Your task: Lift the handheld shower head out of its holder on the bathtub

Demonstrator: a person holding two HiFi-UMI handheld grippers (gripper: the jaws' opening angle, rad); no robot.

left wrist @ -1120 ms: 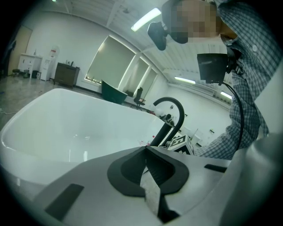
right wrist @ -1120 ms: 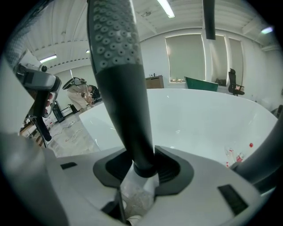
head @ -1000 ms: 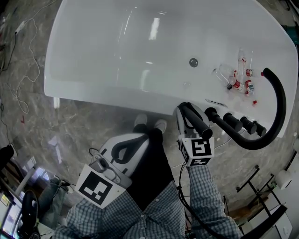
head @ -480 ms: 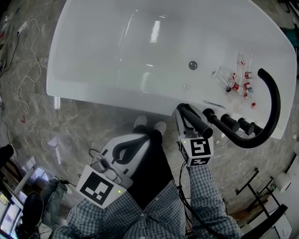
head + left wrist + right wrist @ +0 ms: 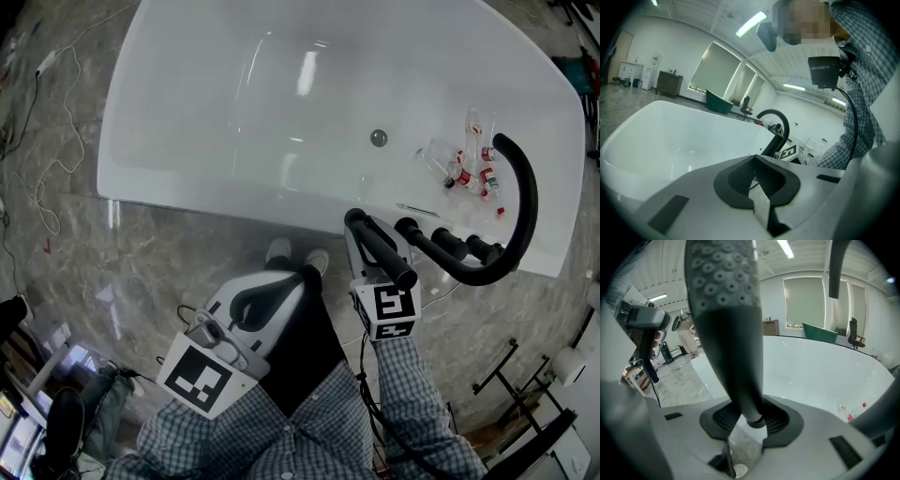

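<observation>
between the right gripper [image 5: 746,420] pads the shower head [image 5: 726,310] is pinched by its dark handle, nozzles at the frame's top. the left gripper [image 5: 757,182] jaws sit pressed together, empty. the lift looks under way; next, raise it straight clear. only the head view places it at centre right, beside the bathtub [image 5: 187,192] rim and arched spout [image 5: 528,197].

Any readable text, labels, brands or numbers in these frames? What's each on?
None readable.
Left gripper marker cube, right gripper marker cube: black-and-white square patterns, no letters.
Bottles in the bathtub: red-and-white labels, too small to read.
Shower head: no print.
</observation>
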